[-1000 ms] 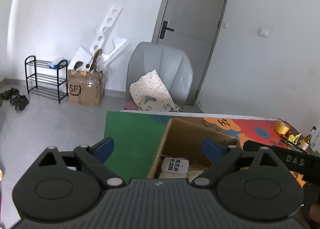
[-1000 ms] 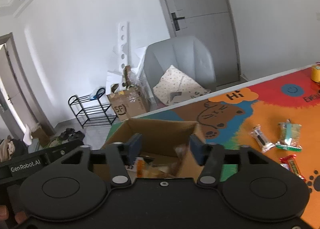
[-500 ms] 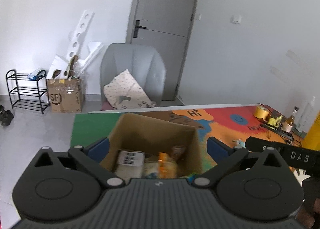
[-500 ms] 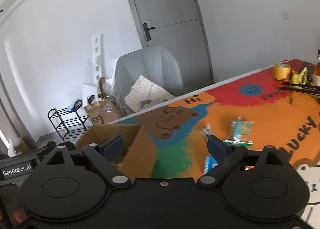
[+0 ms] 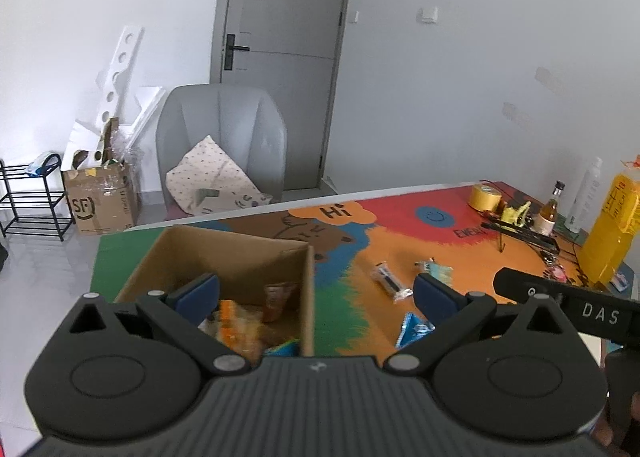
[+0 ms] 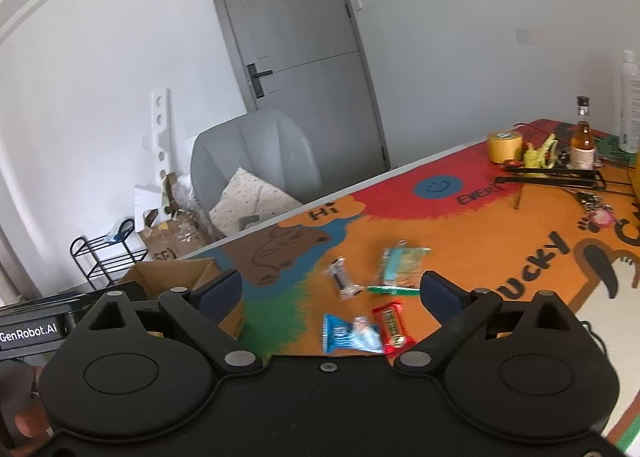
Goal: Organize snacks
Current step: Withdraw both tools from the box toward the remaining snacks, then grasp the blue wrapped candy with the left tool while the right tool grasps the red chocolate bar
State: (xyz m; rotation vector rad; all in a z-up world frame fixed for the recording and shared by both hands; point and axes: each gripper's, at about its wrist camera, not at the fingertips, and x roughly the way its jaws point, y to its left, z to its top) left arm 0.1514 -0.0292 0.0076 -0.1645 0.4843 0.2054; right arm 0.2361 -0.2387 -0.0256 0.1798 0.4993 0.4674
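Observation:
An open cardboard box [image 5: 224, 253] with several snack packets inside stands on the colourful table mat; it also shows at the left of the right wrist view [image 6: 172, 275]. My left gripper [image 5: 316, 293] is open and empty above the box's right wall. My right gripper [image 6: 330, 291] is open and empty above loose snacks: a blue packet [image 6: 348, 333], a red bar [image 6: 394, 323], a green-and-tan packet [image 6: 402, 265] and a clear-wrapped dark bar [image 6: 342, 277]. The dark bar [image 5: 388, 277] and blue packet [image 5: 412, 327] also show in the left wrist view.
A yellow tape roll [image 6: 504, 145], a small bottle [image 6: 582, 145], a black rack [image 6: 552, 177], keys [image 6: 596, 213] and a yellow bottle [image 5: 612, 225] crowd the table's far right. A grey chair [image 5: 220, 145] stands behind the table.
Both grippers swung to the right. The right one left the box and now looks over the loose snacks, opened wider. The left one moved from the box's left side to its right wall.

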